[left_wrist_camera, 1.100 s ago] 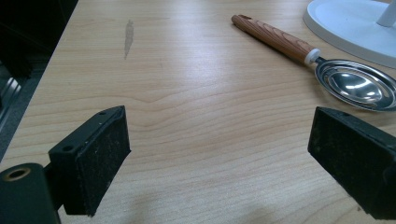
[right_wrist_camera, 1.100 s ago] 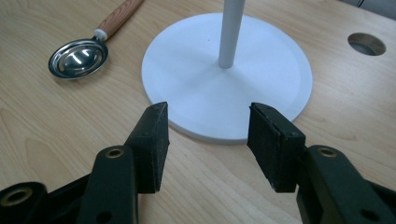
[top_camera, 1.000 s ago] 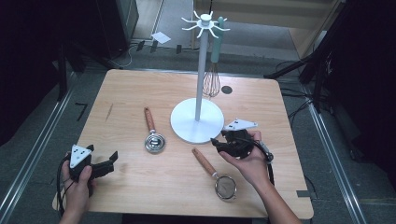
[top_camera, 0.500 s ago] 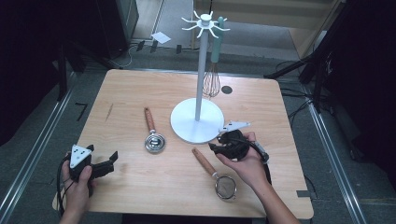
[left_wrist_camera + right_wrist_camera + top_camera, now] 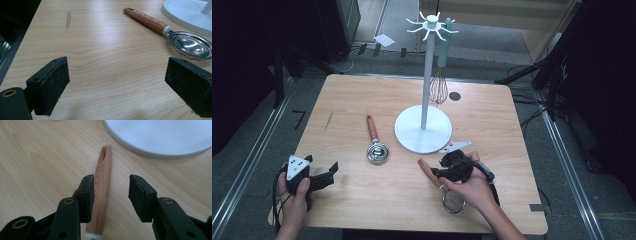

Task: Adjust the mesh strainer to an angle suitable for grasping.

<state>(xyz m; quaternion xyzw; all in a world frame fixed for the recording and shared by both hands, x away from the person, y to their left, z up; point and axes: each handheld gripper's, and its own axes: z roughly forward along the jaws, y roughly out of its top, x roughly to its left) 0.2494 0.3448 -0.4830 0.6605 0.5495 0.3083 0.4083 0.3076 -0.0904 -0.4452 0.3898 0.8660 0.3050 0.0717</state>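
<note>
Lowering over the near strainer (image 5: 447, 190), the right hand-held gripper (image 5: 443, 172) has come down from beside the stand base (image 5: 423, 131) since a second ago and now straddles the strainer's wooden handle (image 5: 102, 192). Its jaws have just been closing; the left pad touches or nearly touches the handle, the right pad stands clear, so no grip yet. Judgement: pick-up is imminent, likely for hanging on the stand's hooks (image 5: 432, 26), where a whisk (image 5: 439, 80) already hangs. The left hand-held gripper (image 5: 329, 172) rests open and empty at the table's near left edge. A second utensil, a spoon-like scoop (image 5: 186, 45), lies untouched beside the base. Table (image 5: 347, 100): pale wood, one dark smudge. Room is dim, with cables and a paper scrap on the floor.
</note>
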